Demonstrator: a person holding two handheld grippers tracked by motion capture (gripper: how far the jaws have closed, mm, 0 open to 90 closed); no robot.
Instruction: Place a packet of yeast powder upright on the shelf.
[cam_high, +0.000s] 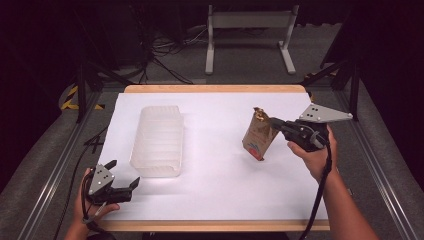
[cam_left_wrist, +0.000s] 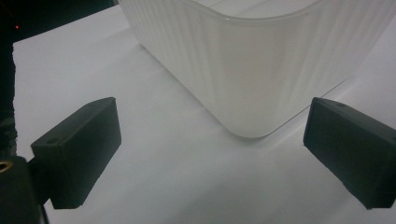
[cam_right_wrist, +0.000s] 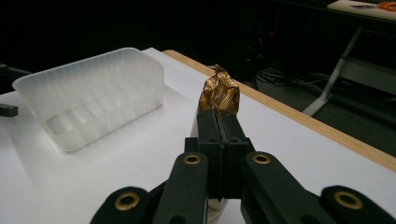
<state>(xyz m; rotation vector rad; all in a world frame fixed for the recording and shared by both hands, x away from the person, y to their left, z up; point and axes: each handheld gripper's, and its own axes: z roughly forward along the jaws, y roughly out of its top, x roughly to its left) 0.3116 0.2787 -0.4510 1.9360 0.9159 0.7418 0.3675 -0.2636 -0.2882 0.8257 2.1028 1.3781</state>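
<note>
Right hand-held gripper (cam_high: 274, 123), right of centre in the high view, clamped on the crumpled gold top of a small brown paper bag (cam_high: 258, 136), bag tilted, hanging above the white-covered desk (cam_high: 220, 170). Left hand-held gripper (cam_high: 123, 176) at lower left, jaws spread wide, nothing between them, just beside the near corner of a translucent ribbed plastic tub (cam_high: 157, 141) at left centre.
</note>
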